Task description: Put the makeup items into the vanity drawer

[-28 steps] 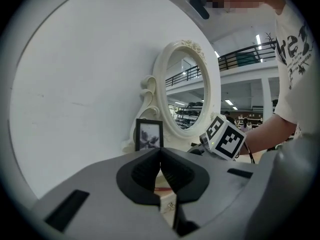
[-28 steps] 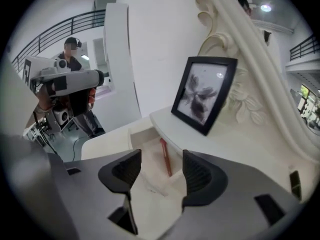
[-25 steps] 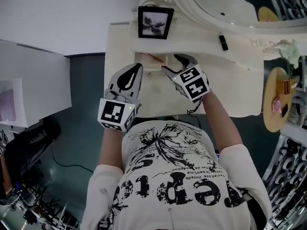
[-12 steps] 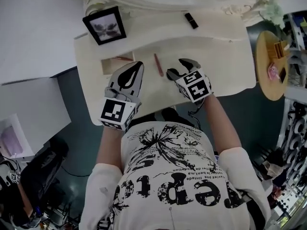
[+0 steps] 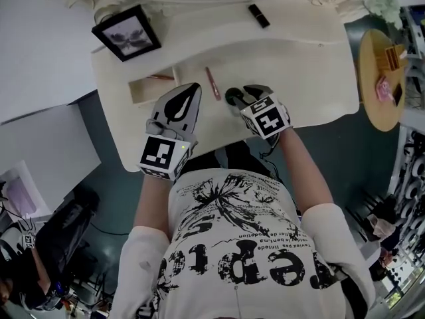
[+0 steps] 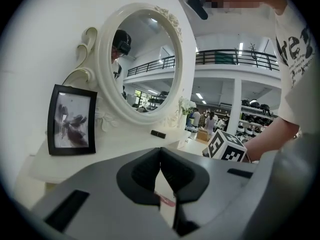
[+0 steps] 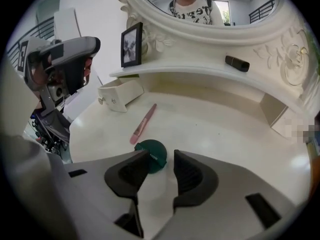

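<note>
Left tongs [image 5: 190, 93] in the head view hover over the table [image 5: 305, 65], just right of the open drawer [image 5: 151, 88], tips pointing toward the mirror. Right tongs [image 5: 244, 94] are low over the table, with a dark round compact [image 5: 232, 97] at their tips. A pink pencil [image 5: 212, 83] lies on the table between the two tongs, beside the drawer. Something thin and pinkish lies in the drawer; I cannot tell what it is. A black lipstick [image 5: 258, 15] rests on the raised back ledge, well apart from the rest, and a dark frame [image 5: 126, 33] stands at the ledge's left end.

From the left gripper view, the left tongs [image 6: 160, 151] are closed, their tips meeting with nothing between them. Through the slit below the tips a bit of the pencil [image 6: 166, 200] shows on the table. Beyond stand the frame [image 6: 72, 120], the oval mirror [image 6: 142, 66] and the lipstick [image 6: 158, 133]; the right tongs' marker cube [image 6: 226, 146] shows at the right.

Seen from the right gripper view, the right tongs [image 7: 161, 154] stand apart and are closing, their pads pressing on nothing. The green compact [image 7: 150, 155] lies flat just ahead of the gap, its edge hidden behind the left-hand jaw tip. Past it lies the pencil [image 7: 143, 123], then the drawer [image 7: 120, 95], pulled out. Farther back, the lipstick [image 7: 236, 63] sits on the ledge, and the frame [image 7: 131, 45] stands above the drawer.
</note>
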A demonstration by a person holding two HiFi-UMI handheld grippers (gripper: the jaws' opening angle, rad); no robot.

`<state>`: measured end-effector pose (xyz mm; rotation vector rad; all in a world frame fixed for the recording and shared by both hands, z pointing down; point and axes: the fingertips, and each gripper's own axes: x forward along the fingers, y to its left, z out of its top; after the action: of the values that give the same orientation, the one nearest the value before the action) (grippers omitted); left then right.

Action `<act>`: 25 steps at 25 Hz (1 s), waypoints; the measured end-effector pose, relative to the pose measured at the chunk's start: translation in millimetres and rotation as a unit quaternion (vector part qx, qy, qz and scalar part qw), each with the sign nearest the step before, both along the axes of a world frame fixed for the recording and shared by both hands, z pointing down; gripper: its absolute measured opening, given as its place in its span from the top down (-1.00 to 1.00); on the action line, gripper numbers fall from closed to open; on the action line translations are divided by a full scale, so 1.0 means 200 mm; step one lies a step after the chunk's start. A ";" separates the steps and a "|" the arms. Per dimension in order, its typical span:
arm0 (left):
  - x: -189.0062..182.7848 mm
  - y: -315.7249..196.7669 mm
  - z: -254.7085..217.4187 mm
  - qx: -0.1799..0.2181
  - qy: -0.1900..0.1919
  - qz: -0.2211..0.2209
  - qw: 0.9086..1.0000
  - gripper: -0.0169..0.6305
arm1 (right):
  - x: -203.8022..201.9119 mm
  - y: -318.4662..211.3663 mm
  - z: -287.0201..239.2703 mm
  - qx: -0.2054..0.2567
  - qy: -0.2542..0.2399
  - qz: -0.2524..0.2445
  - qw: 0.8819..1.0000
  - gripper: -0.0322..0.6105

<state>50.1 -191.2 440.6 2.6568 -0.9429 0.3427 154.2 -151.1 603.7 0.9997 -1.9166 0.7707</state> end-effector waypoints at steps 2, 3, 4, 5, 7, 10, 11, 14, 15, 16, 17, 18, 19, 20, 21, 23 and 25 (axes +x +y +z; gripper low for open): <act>0.00 0.01 0.01 -0.003 -0.002 -0.001 1.000 0.91 | -0.01 0.01 0.02 -0.009 -0.008 0.006 1.000 0.47; -0.01 0.01 0.02 -0.004 -0.004 -0.003 1.000 0.91 | -0.01 0.01 0.02 -0.013 -0.014 0.009 1.000 0.56; -0.01 0.02 0.03 -0.004 -0.005 -0.004 1.000 0.91 | -0.02 0.02 0.03 -0.016 -0.019 0.010 1.000 0.57; -0.02 0.02 0.03 -0.004 -0.005 -0.006 1.000 0.91 | -0.02 0.01 0.03 -0.019 -0.023 0.010 1.000 0.60; -0.03 0.02 0.04 -0.004 -0.005 -0.009 1.000 0.91 | -0.02 0.01 0.03 -0.023 -0.028 0.007 0.999 0.71; -0.04 0.03 0.02 -0.001 -0.005 -0.011 1.000 0.91 | -0.03 0.01 0.02 -0.025 -0.025 -0.001 0.999 0.79; -0.04 0.04 0.01 0.000 -0.005 -0.011 1.000 0.91 | -0.03 0.02 0.01 -0.024 -0.023 -0.005 0.999 0.80; -0.05 0.04 -0.01 0.005 -0.004 -0.011 1.000 0.91 | -0.03 0.01 -0.03 -0.013 -0.019 -0.009 1.000 0.81; -0.06 0.04 -0.01 0.008 -0.003 -0.012 1.000 0.91 | -0.03 -0.01 -0.06 -0.006 -0.018 -0.009 1.000 0.81; -0.06 0.04 -0.02 0.012 -0.001 -0.014 1.000 0.91 | -0.03 -0.03 -0.08 0.003 -0.016 -0.008 1.000 0.81; -0.07 0.04 -0.03 0.015 0.001 -0.016 1.000 0.91 | -0.03 -0.05 -0.12 0.012 -0.015 -0.007 1.000 0.81; -0.08 0.04 -0.05 0.019 0.003 -0.018 1.000 0.91 | -0.03 -0.07 -0.15 0.020 -0.015 -0.006 1.000 0.81; -0.08 0.04 -0.06 0.023 0.004 -0.020 1.000 0.91 | -0.03 -0.09 -0.18 0.028 -0.014 -0.008 0.999 0.81; -0.10 0.04 -0.08 0.027 0.006 -0.024 0.999 0.91 | -0.04 -0.12 -0.22 0.036 -0.013 -0.010 0.999 0.81; -0.11 0.04 -0.10 0.032 0.007 -0.028 0.999 0.91 | -0.05 -0.14 -0.25 0.044 -0.013 -0.014 0.999 0.81; -0.15 0.04 -0.14 0.041 0.007 -0.035 0.999 0.91 | -0.10 -0.17 -0.32 0.057 -0.013 -0.023 0.998 0.81; -0.21 0.06 -0.18 0.045 0.007 -0.041 0.998 0.91 | -0.17 -0.18 -0.38 0.067 -0.013 -0.031 0.997 0.81</act>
<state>7.3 -179.2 404.4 2.6874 -1.0846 0.2691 121.1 -186.5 527.4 1.0090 -2.0339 0.6299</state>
